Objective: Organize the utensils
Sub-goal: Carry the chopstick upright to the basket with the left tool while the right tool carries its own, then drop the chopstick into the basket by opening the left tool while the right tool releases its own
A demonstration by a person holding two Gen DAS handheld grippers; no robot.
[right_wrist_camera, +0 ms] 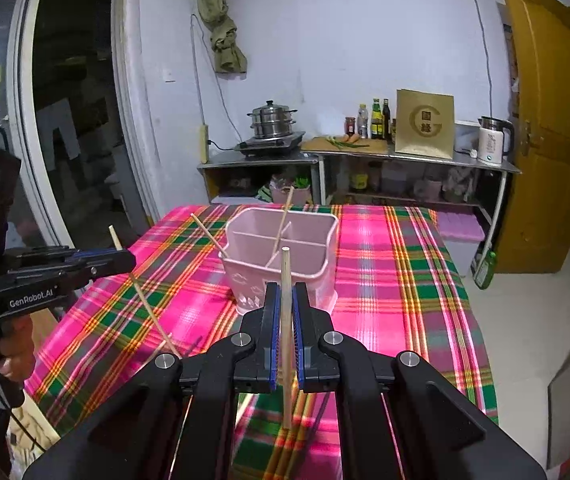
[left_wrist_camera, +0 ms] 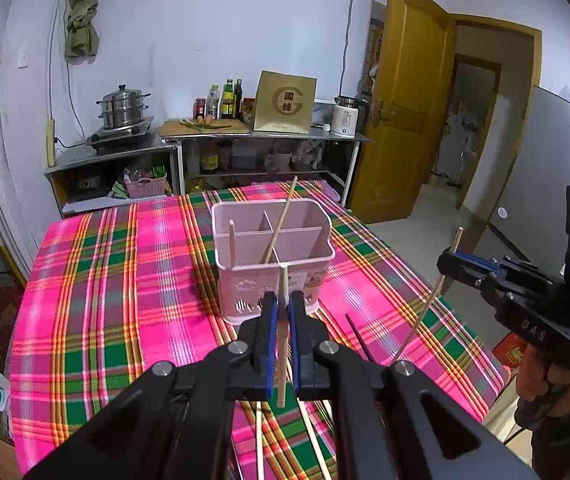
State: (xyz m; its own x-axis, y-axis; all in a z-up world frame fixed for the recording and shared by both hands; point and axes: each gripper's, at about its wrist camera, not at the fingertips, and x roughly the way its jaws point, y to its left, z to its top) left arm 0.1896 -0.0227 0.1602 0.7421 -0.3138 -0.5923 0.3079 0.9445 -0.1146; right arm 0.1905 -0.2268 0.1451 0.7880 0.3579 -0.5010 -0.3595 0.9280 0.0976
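Both claws, left [left_wrist_camera: 281, 312] and right [right_wrist_camera: 285, 304], pinch a chopstick [left_wrist_camera: 282, 336]; two already stand in the holder [left_wrist_camera: 273, 256], several remain on the table [left_wrist_camera: 125, 280].

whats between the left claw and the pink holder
Only bare plaid tablecloth between the left claw, shut on a chopstick, and the pink holder, per the left wrist view.

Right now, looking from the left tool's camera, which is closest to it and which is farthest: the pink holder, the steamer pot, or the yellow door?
1. Pink holder: just ahead of the left tool, on the plaid cloth.
2. Steamer pot: far left, on the stove by the wall.
3. Yellow door: far right; too close to call against the pot.
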